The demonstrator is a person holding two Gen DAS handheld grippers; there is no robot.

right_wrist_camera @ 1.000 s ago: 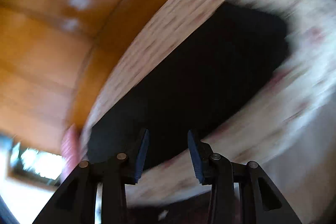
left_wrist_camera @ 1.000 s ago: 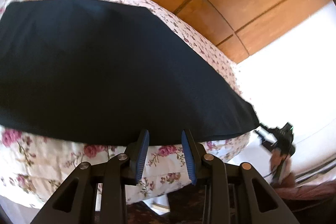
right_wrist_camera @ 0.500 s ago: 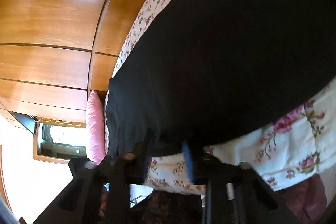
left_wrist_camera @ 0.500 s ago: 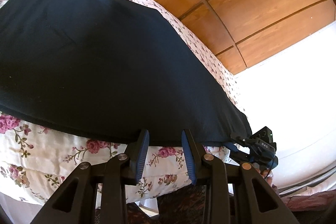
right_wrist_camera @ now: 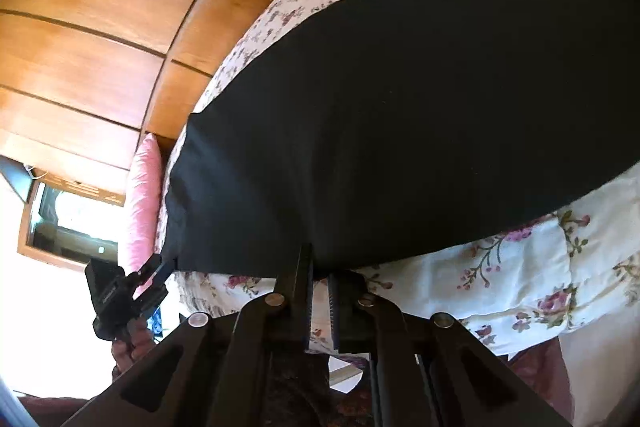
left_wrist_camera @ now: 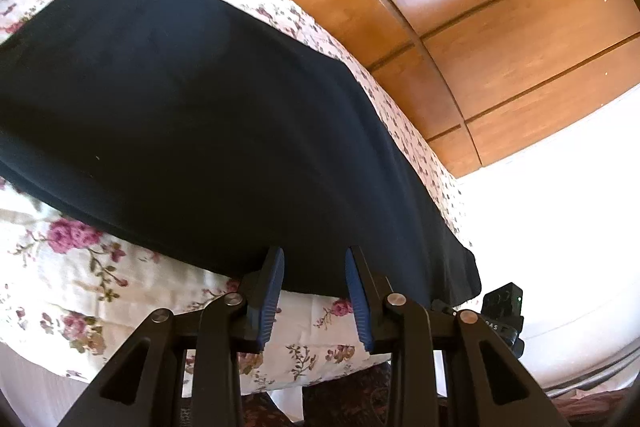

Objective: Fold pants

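One pair of pants (left_wrist_camera: 208, 123) lengthwise along bed edge (left_wrist_camera: 132, 291)

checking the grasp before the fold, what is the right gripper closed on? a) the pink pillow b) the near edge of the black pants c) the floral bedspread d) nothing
b: the right gripper has its jaws nearly together, pinching the black pants at their near edge.

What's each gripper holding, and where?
Right gripper: pants, pinched at the near edge, jaws opening slightly. Left gripper: nothing, jaws open at that edge.
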